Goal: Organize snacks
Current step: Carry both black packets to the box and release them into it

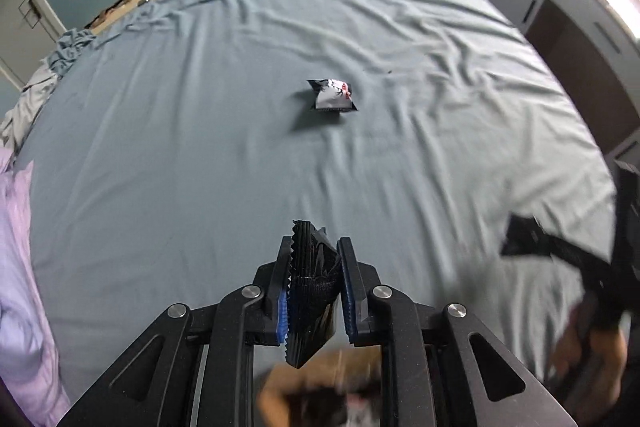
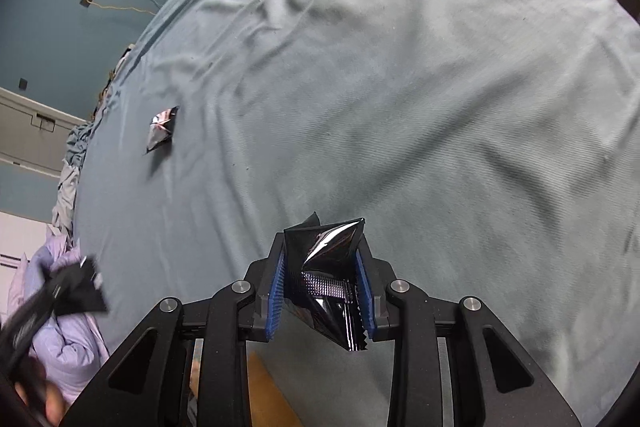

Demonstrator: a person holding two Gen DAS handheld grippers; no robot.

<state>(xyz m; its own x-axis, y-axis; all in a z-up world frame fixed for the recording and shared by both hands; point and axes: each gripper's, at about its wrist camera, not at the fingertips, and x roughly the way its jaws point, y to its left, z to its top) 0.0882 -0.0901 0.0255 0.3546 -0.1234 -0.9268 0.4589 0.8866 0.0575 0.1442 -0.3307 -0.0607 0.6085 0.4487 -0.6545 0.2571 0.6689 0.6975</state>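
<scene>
Foil fills the gap between my left hand-held gripper [image 1: 313, 269]'s blue pads: it is clamped on a black crinkled snack packet [image 1: 310, 301], which stands on edge with its serrated end poking up past the fingertips and its lower corner hanging below them. Under that I see only a blurred brownish shape that I cannot identify.

My right hand-held gripper [image 2: 323, 261] is likewise closed on a glossy black snack pouch [image 2: 328, 275], puffed at the top, its crimped seam running across between the pads and a corner pointing down.

Both are held above a bed covered in a wrinkled grey-blue sheet [image 1: 200, 131]. In the left wrist view the right gripper shows as a blurred dark shape at the right edge; in the right wrist view the left one appears blurred at the lower left.

Well ahead of the left gripper, a third packet [image 1: 332, 95], black and white with a touch of red, lies alone on the sheet near the middle of the bed. The right wrist view shows it far off to the left.

A lilac quilt [image 1: 20, 267] is bunched at the bed's left side.
</scene>
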